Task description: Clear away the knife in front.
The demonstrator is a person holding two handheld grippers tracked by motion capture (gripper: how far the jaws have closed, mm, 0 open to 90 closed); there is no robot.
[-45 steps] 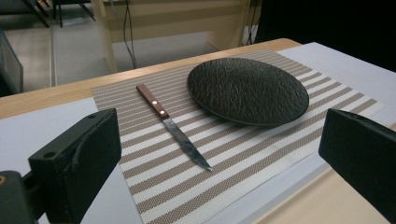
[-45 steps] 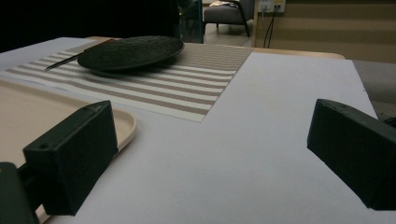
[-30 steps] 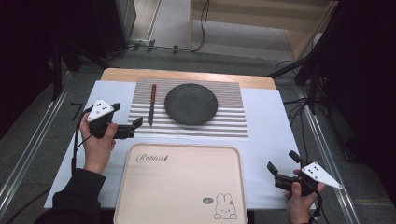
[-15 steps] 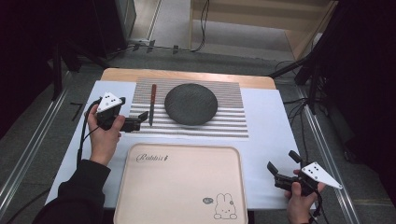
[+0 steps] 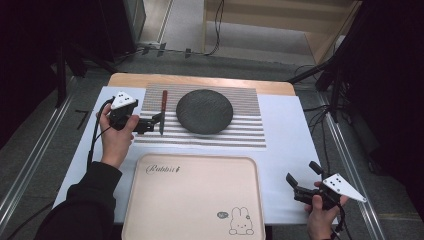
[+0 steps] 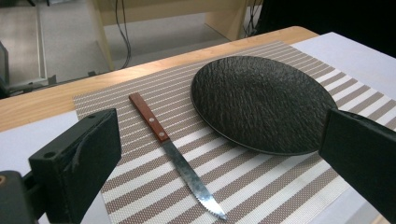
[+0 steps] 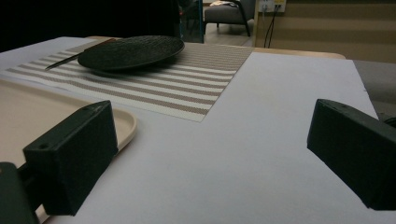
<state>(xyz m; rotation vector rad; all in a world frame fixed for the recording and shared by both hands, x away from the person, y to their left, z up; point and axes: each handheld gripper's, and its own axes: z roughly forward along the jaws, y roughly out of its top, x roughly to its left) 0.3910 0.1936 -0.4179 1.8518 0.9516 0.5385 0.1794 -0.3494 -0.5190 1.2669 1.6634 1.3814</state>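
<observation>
Knife with a brown wooden handle and serrated steel blade (image 6: 175, 157) lies flat on the brown-and-white striped woven placemat (image 5: 240, 135), just at 9 o'clock of the round black textured plate (image 5: 204, 111), its tip toward the person and its handle pointing to 12 o'clock. Nearest the person, the pale pink rectangular tray with a rabbit drawing (image 5: 195, 200) sits at 6 o'clock on the desk. At 4 o'clock of the tray, the right gripper (image 5: 304, 181) is held low over the white sheet (image 5: 295, 150) that covers the desk, its jaws wide apart with nothing between them (the right gripper view shows bare sheet in the gap). Farther off, at 10 o'clock of the tray, the left gripper (image 5: 154, 121) hovers at the knife's blade end, jaws spread wide and empty; in the left gripper view the blade lies between them, apart from both.
</observation>
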